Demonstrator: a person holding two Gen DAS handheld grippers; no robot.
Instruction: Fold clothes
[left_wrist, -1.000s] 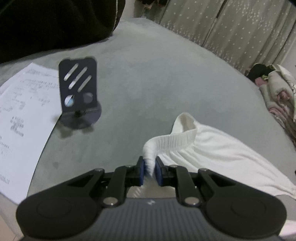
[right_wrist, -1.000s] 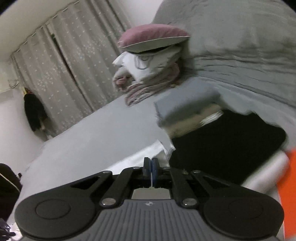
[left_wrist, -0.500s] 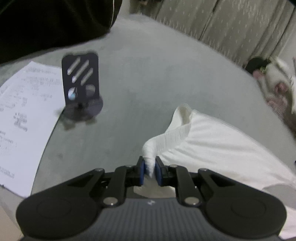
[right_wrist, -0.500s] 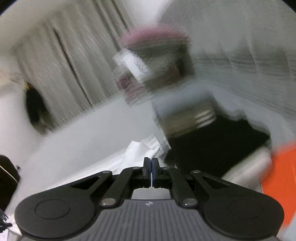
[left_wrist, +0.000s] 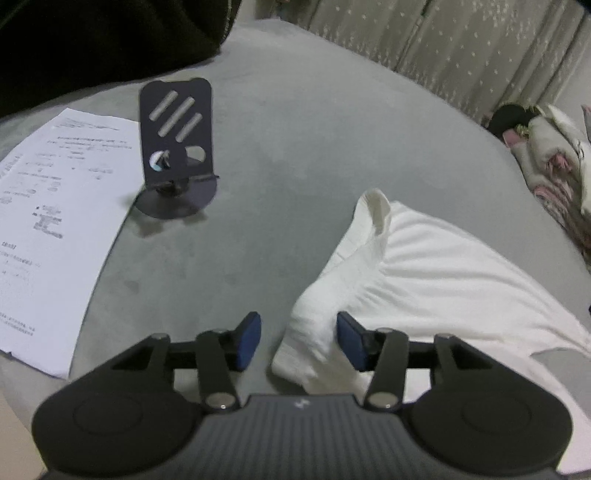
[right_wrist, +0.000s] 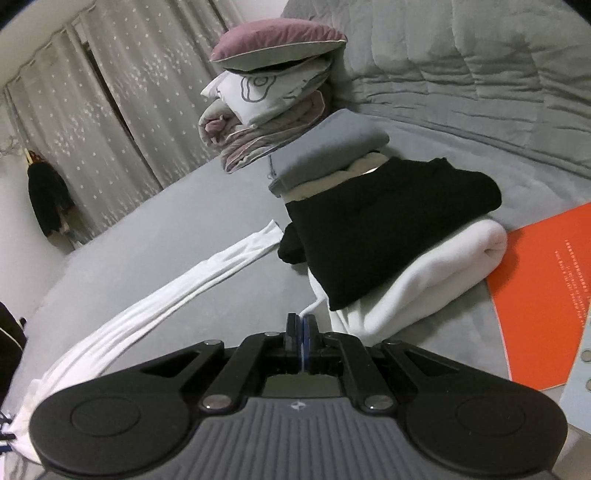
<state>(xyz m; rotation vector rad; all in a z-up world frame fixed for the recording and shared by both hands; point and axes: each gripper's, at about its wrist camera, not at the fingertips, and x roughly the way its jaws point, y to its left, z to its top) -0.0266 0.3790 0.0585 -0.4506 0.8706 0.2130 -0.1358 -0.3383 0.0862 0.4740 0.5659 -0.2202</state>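
1. My left gripper (left_wrist: 298, 341) is opening; its blue fingers (left_wrist: 248, 341) stand apart, with the ribbed cuff of the white garment (left_wrist: 424, 273) loose between them, resting on the grey bed (left_wrist: 295, 155).
2. My right gripper (right_wrist: 299, 341) is clenched; whether it pinches white cloth, I cannot tell.
3. Folded clothes (right_wrist: 388, 229) stack just beyond.

Two grippers: left (left_wrist: 298, 341), right (right_wrist: 300, 330). One phone stand (left_wrist: 176, 147). One printed sheet (left_wrist: 48, 206). One white garment (left_wrist: 424, 273) (stretched out). One stack of folded clothes (right_wrist: 388, 221), four layers. One orange folder (right_wrist: 546, 291). One pillow (right_wrist: 277, 44).
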